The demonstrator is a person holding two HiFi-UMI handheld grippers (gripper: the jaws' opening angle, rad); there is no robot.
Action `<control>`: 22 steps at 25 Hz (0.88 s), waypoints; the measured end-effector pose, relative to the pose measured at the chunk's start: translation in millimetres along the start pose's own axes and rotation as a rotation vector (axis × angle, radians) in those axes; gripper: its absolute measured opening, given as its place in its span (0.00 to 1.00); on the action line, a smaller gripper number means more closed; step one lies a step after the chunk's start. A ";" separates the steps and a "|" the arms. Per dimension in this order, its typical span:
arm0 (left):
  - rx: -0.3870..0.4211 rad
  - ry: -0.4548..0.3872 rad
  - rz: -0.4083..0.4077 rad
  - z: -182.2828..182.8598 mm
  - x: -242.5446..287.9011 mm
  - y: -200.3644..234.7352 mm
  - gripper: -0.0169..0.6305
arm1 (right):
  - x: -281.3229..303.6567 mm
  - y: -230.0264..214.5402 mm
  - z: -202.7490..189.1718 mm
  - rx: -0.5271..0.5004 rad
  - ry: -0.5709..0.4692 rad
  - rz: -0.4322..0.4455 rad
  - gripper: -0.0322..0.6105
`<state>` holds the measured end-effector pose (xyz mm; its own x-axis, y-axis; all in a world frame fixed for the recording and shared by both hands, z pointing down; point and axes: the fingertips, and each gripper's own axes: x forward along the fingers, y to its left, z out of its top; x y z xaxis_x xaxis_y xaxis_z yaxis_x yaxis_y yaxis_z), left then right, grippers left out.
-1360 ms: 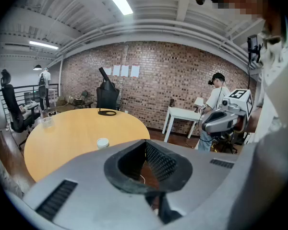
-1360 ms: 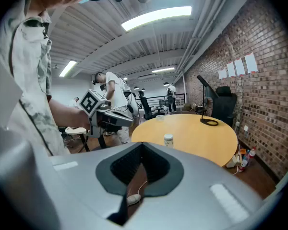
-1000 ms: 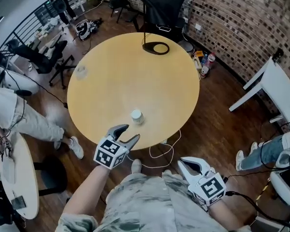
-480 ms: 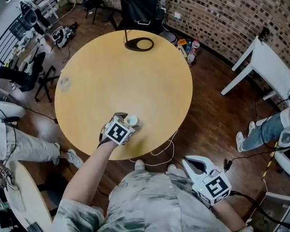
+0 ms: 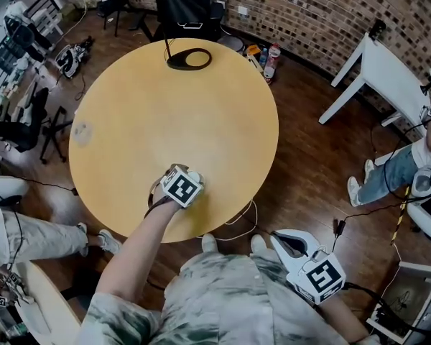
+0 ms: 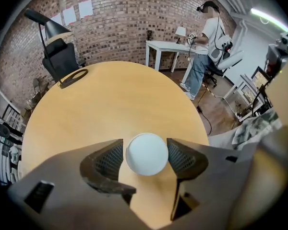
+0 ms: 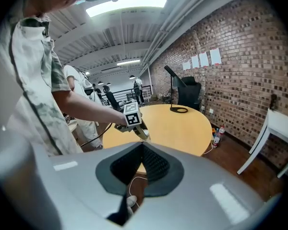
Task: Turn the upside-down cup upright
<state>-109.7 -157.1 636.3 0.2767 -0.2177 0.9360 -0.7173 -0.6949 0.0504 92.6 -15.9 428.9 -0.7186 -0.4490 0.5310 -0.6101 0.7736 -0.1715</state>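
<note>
The upside-down white cup (image 6: 146,154) stands on the round wooden table (image 5: 172,106) near its front edge, its flat base facing up. My left gripper (image 5: 178,187) points steeply down over it, one jaw on either side of the cup. The jaws have just been closing, and the pads sit right beside the cup's wall with a thin gap on the left. In the head view the marker cube hides the cup. My right gripper (image 5: 289,243) hangs off the table at the lower right, by my body, jaws together on nothing.
A black ring-shaped lamp base (image 5: 188,59) sits at the table's far edge. A white cable (image 5: 238,225) lies on the floor under the near edge. A white table (image 5: 388,74) and a seated person (image 5: 406,175) are at the right; bottles (image 5: 271,54) stand by the brick wall.
My left gripper has come forward and down from the table's edge onto the cup, which now lies between its jaws. The right gripper has barely moved.
</note>
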 end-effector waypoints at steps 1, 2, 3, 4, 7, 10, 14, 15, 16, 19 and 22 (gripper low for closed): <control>0.006 0.006 -0.004 0.0 1.8 -0.2 0.46 | 0.9 0.3 0.0 0.002 0.001 -0.003 0.05; 0.010 0.009 -0.008 0.3 2.6 0.2 0.45 | 2.2 0.7 0.6 0.004 0.001 -0.005 0.05; 0.014 0.010 -0.011 1.0 2.7 0.7 0.45 | 3.6 1.1 1.3 0.006 0.000 -0.006 0.05; 0.018 0.009 -0.014 1.7 2.6 1.1 0.45 | 4.7 1.4 1.6 0.008 0.000 -0.006 0.05; 0.028 0.001 -0.014 3.6 2.6 1.9 0.45 | 6.8 0.9 2.0 0.008 0.007 -0.003 0.05; 0.009 -0.059 -0.011 7.8 -1.8 4.1 0.45 | 9.2 1.1 2.1 0.010 0.008 -0.001 0.05; -0.078 -0.247 -0.028 19.9 -13.6 3.5 0.44 | 12.6 4.8 0.3 0.003 0.020 0.010 0.05; -0.100 -0.292 -0.035 21.0 -15.1 2.9 0.44 | 13.5 4.9 0.8 0.001 0.024 0.014 0.05; -0.123 -0.335 -0.041 21.2 -16.6 2.3 0.44 | 14.4 5.2 1.6 -0.002 0.028 0.017 0.05; -0.178 -0.451 -0.050 18.2 -21.4 1.3 0.44 | 17.8 7.1 3.8 -0.012 0.040 0.029 0.05; -0.199 -0.517 -0.034 12.6 -22.8 1.1 0.44 | 20.2 8.5 3.7 -0.023 0.051 0.039 0.05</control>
<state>-108.7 -161.6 610.6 0.5436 -0.5401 0.6424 -0.7957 -0.5753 0.1896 71.7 -20.1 435.1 -0.7231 -0.3955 0.5663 -0.5738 0.8003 -0.1738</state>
